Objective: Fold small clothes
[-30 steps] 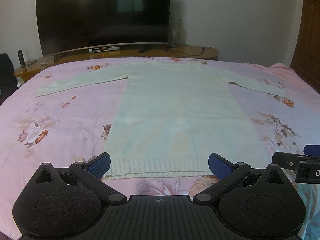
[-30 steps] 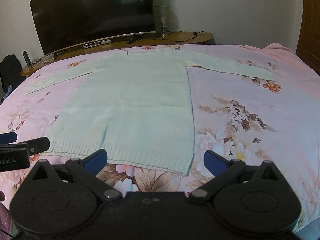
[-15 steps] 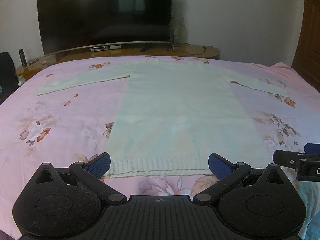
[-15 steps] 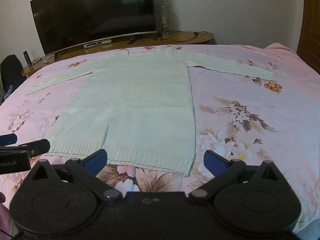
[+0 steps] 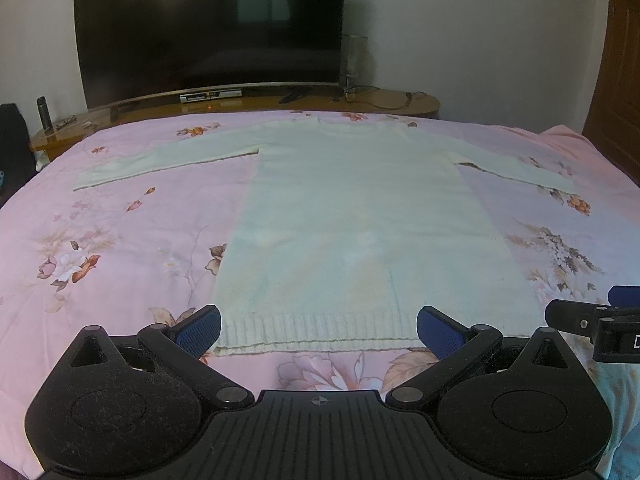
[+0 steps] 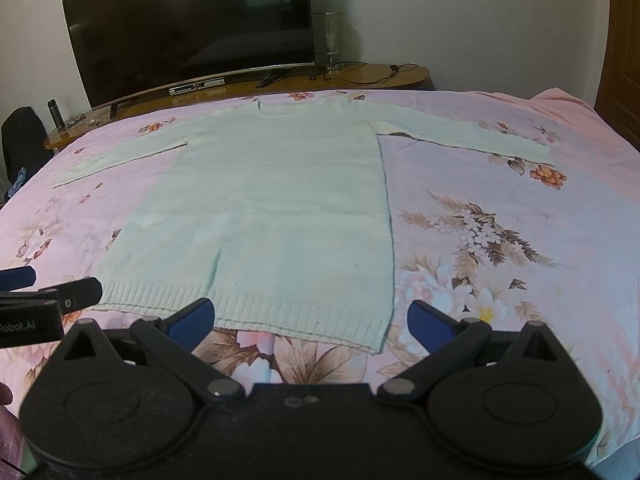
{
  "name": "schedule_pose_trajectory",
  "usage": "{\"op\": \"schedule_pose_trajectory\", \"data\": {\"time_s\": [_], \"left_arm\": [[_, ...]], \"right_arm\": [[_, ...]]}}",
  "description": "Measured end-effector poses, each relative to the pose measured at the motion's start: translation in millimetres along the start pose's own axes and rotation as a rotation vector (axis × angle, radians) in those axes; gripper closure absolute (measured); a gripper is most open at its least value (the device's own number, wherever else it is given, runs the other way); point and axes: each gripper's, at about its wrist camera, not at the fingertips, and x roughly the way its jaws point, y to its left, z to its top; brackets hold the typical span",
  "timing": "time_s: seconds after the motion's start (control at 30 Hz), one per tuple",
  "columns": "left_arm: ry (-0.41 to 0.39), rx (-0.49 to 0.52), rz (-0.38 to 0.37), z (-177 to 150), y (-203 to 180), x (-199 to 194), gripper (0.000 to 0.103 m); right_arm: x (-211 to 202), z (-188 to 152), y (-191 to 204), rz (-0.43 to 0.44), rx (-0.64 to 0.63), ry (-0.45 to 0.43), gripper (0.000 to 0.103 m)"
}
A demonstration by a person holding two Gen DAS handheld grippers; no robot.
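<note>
Sweater (image 5: 352, 232) flat on bed (image 5: 120, 240), sleeves spread out to both sides, neck toward TV (image 5: 208, 28), ribbed hem (image 5: 316, 330) nearest the cameras. Not folded yet.

Left tool (image 5: 319, 326) jaws wide apart, blue pads (image 5: 199, 329) either side of the hem's left and middle part, just short of the hem edge. No cloth between them; touching or not, cannot tell.

Right tool (image 6: 311, 322) jaws wide apart too, holding nothing. Left pad over the hem near its middle, right pad over the bedspread beyond the sweater's right edge; hem's right corner (image 6: 378, 346) lies between them.

Each tool visible at the edge of the other's view: right one (image 5: 592, 320) at far right, left one (image 6: 44, 300) at far left. Both near the hem, side by side.

TV on low wooden stand (image 5: 360, 100) behind the bed.
</note>
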Motion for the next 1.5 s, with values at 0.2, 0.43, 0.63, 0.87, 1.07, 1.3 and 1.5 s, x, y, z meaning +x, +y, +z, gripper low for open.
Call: {"op": "schedule_pose_trajectory", "data": {"time_s": [0.2, 0.43, 0.63, 0.87, 1.07, 1.3, 1.5], "left_arm": [[-0.001, -0.001, 0.003, -0.1, -0.4, -0.1, 0.0], [0.001, -0.004, 0.003, -0.8, -0.5, 0.8, 0.0], [0.003, -0.005, 0.003, -1.0, 0.5, 1.1, 0.0], [-0.047, -0.07, -0.026, 12.1, 12.3, 0.7, 0.0], [-0.087, -0.044, 0.031, 39.2, 17.5, 21.3, 0.0], [-0.136, -0.023, 0.054, 79.1, 26.8, 78.1, 0.0], [-0.078, -0.126, 0.1, 105.4, 47.9, 160.3, 0.0]], "right_arm": [[0.7, 0.2, -0.3, 0.003, -0.001, 0.001, 0.0], [1.0, 0.3, 0.3, 0.004, -0.003, 0.002, 0.0], [1.4, -0.8, 1.2, 0.004, -0.002, 0.004, 0.0], [1.8, 2.9, -7.3, 0.023, 0.033, -0.031, 0.0], [19.7, 19.8, -32.0, 0.064, 0.109, -0.023, 0.0], [66.4, 52.1, -111.4, -0.017, 0.3, -0.031, 0.001], [109.7, 86.6, -219.5, -0.118, 0.569, -0.191, 0.026]]}}
